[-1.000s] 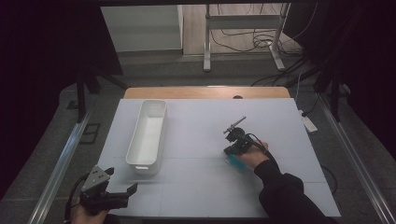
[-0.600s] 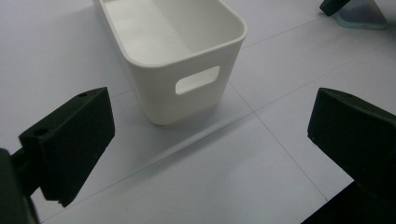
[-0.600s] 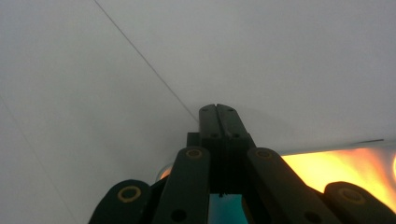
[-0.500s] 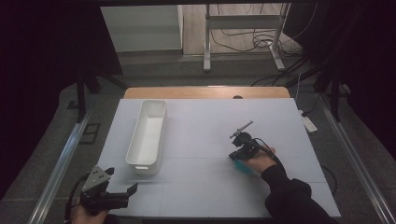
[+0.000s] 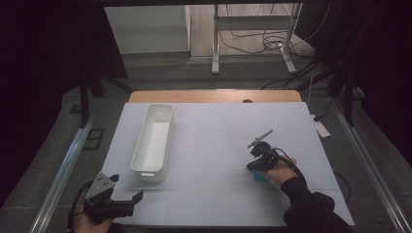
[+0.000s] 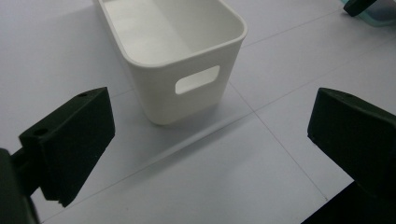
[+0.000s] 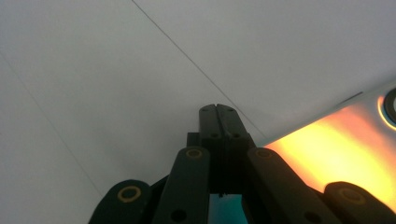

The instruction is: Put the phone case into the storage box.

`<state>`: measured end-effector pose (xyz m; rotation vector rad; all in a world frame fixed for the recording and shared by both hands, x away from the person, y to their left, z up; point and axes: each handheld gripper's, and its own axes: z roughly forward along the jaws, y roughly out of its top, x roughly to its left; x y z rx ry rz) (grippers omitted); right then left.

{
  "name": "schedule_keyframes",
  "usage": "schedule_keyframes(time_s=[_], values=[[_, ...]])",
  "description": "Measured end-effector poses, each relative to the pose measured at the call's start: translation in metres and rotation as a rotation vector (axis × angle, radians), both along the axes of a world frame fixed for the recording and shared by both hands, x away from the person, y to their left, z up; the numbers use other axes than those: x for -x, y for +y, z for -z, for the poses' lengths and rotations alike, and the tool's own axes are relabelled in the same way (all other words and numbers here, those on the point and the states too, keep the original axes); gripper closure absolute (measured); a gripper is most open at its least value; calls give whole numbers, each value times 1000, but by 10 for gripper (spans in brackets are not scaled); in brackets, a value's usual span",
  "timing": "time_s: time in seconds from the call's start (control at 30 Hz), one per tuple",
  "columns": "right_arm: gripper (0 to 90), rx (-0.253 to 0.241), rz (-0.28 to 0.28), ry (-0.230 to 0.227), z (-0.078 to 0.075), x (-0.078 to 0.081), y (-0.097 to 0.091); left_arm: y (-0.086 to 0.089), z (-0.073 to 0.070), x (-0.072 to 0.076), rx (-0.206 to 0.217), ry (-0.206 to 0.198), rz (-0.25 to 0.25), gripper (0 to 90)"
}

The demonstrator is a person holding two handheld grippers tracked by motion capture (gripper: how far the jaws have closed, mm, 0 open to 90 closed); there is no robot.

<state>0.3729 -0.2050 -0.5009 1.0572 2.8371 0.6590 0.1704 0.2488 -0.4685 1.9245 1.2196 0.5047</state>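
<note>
White bin (image 5: pixel 153 141) sits empty; left gripper (image 6: pixel 210 140) fingers spread wide, right gripper (image 7: pixel 218 112) fingers clenched together on nothing visible, over bare surface (image 5: pixel 209 141).

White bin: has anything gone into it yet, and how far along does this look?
Nothing looks done: the white bin is empty. In hand: nothing I can confirm. The right gripper is shut, low over the table; something teal shows under it, unclear if gripped. The left gripper is open, facing the bin's handle end. Any filling remains.

Lab: black curtains (image 5: pixel 43 73), floor cables (image 5: pixel 252 36), test table (image 5: pixel 218 126).
</note>
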Motion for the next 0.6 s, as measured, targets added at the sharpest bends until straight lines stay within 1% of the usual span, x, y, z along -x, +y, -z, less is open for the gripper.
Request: schedule_keyframes(time_s=[0.17, 0.5, 0.6], values=[[892, -1, 11, 4, -1, 3, -8, 0, 0, 0, -1, 0, 0, 14], [891, -1, 49, 10, -2, 8, -32, 0, 0, 0, -2, 1, -1, 14], [891, -3, 69, 11, -2, 9, -39, 0, 0, 0, -2, 1, -1, 15]])
